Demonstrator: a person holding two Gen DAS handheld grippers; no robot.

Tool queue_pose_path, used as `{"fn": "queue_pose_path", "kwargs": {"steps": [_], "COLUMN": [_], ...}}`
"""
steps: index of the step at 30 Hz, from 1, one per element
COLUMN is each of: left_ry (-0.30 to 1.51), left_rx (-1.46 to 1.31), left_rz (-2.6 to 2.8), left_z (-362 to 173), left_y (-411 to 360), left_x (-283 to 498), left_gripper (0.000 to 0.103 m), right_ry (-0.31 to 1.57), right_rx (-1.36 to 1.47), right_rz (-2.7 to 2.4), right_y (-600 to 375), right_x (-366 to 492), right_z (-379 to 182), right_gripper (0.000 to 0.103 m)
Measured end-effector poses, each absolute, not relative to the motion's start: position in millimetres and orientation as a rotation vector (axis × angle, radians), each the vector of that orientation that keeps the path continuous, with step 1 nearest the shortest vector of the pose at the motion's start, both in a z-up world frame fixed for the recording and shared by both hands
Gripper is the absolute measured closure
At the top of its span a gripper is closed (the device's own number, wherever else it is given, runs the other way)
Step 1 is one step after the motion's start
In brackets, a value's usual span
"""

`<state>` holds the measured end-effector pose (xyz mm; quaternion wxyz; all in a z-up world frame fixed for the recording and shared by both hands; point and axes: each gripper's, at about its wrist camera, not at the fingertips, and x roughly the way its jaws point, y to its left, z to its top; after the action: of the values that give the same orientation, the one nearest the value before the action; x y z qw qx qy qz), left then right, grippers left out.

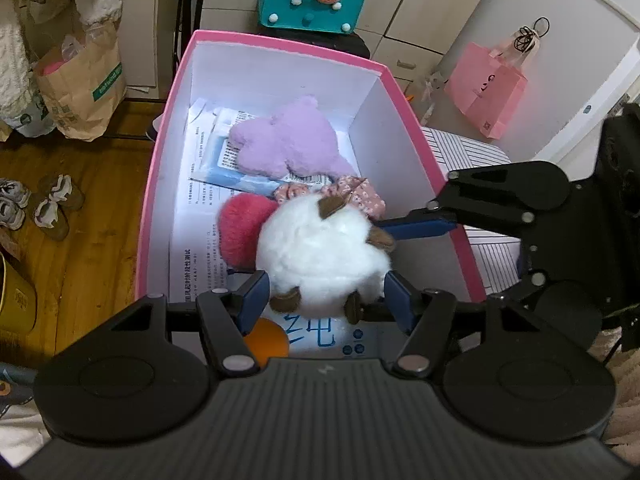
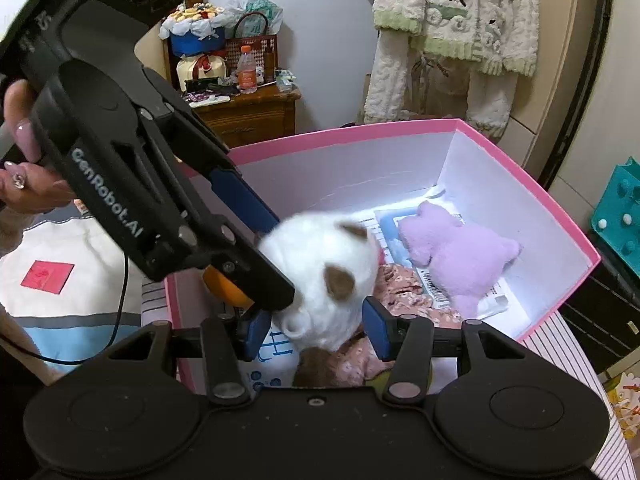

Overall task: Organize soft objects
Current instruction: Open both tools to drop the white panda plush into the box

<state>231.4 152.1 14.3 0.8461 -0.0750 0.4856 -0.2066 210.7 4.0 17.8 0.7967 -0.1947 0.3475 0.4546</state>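
The blue-padded fingers of the left gripper are held about half spread, one on each side of a round white plush toy with brown ears and paws; whether the pads press into the fluffy pile cannot be told. The right gripper is likewise set half open around the same toy, seen in its own view, with the fur bulging between its fingers; a firm grip cannot be confirmed here either. The toy is held inside a pink box with white inner walls. Just beyond the fingers, a fuzzy red heart-shaped cushion and a floral pink fabric piece are seen beside the toy. Farther off, a lilac plush lies on printed paper sheets. Below the toy, an orange ball is partly hidden.
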Motion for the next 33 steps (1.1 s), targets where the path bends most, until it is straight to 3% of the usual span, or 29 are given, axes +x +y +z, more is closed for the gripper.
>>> {"fn": "queue_pose_path", "kwargs": {"steps": [15, 18, 22, 33], "left_ry": [0.966, 0.918, 0.992, 0.896], "left_rx": [-0.156, -0.078, -0.076, -0.041], "left_rz": [-0.409, -0.382, -0.439, -0.36], "left_z": [26, 25, 4, 4], "left_y": [158, 149, 134, 122], "left_x": [230, 226, 228, 208], "left_gripper": [0.04, 0.043, 0.059, 0.058], "right_ry": [0.715, 0.695, 0.686, 0.669], "right_rx": [-0.272, -0.215, -0.153, -0.046], "right_rz": [0.969, 0.94, 0.897, 0.828], "right_y": [-24, -35, -47, -68], "right_x": [206, 202, 196, 178], "right_z": [30, 34, 35, 38], "right_gripper": [0.047, 0.047, 0.047, 0.044]}}
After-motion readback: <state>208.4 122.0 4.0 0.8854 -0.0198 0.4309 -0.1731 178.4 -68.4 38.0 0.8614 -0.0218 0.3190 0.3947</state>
